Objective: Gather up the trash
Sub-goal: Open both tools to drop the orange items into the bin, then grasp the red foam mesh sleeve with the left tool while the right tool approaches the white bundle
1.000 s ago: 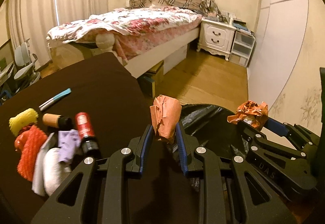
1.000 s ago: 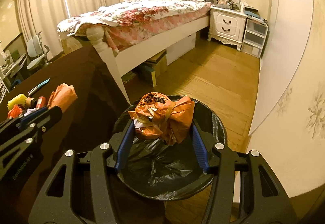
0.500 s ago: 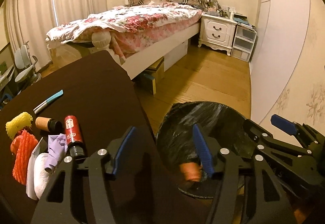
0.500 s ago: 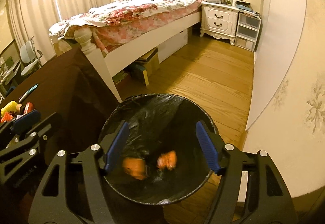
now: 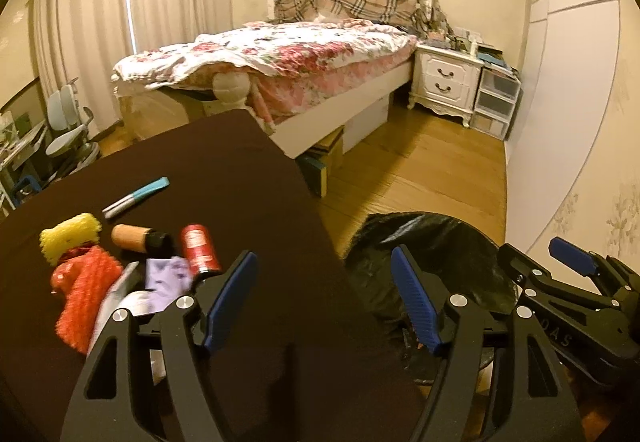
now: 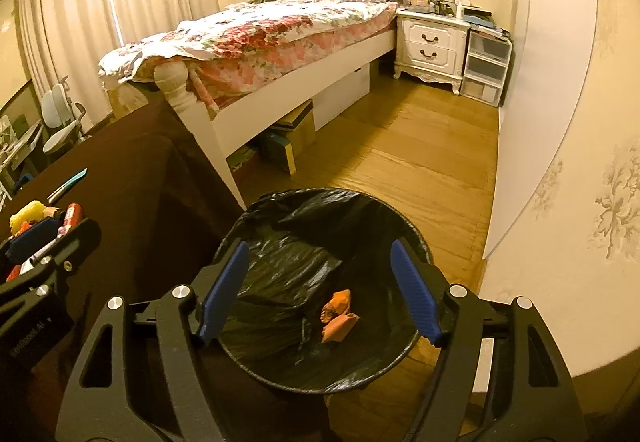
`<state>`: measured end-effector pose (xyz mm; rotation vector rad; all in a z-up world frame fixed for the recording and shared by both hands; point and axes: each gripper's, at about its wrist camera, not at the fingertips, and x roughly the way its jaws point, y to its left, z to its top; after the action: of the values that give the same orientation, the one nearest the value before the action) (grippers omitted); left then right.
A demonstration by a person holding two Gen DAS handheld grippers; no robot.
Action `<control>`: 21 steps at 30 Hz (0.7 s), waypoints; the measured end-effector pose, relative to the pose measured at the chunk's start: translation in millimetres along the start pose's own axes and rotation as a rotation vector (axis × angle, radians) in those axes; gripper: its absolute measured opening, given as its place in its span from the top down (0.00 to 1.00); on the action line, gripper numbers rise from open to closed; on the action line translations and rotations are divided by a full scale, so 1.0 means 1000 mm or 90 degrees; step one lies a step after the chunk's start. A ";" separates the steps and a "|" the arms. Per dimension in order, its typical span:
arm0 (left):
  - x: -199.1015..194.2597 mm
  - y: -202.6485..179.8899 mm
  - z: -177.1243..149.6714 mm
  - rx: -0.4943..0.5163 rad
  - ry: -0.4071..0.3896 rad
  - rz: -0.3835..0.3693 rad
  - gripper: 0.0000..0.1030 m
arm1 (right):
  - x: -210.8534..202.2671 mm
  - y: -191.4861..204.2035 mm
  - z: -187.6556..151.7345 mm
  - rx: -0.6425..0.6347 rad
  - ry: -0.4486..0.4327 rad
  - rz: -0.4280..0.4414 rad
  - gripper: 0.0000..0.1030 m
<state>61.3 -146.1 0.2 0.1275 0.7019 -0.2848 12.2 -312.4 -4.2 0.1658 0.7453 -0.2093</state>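
- Trash, two crumpled orange wrappers point(image 6: 338, 316), lay at the bottom of the black-lined bin point(image 6: 416, 242) on the wooden floor point(image 6: 420, 161), beside the dark table point(image 5: 240, 169).
- One second earlier each claw had pinched one orange wad above the bin; half a second earlier both wads were blurred in mid-fall.
- Right gripper point(image 6: 320, 298) hung over the bin mouth, blue pads spread wide, holding nothing.
- Left gripper point(image 5: 324, 298) was likewise spread and bare, straddling the table edge and the bin rim; since the last frame it had shifted toward the table.
- Writing: "DAS" showed on the right gripper's body in the left view; the print on the left gripper's body in the right view was too small to read.
- On the table lay a red can point(image 5: 199, 248), a teal marker point(image 5: 136, 197), yellow foam net point(image 5: 70, 238), orange foam net point(image 5: 86, 294), a cork-coloured bottle point(image 5: 138, 238) and a purple scrap point(image 5: 168, 276), clustered together.
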 end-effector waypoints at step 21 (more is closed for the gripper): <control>-0.043 0.125 -0.029 -0.117 0.001 0.130 0.32 | -0.018 0.100 -0.013 -0.103 0.010 0.095 0.30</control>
<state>49.8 -12.0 8.9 0.0241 0.7070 -0.0249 15.4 -210.3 6.2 0.0695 0.7585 -0.0057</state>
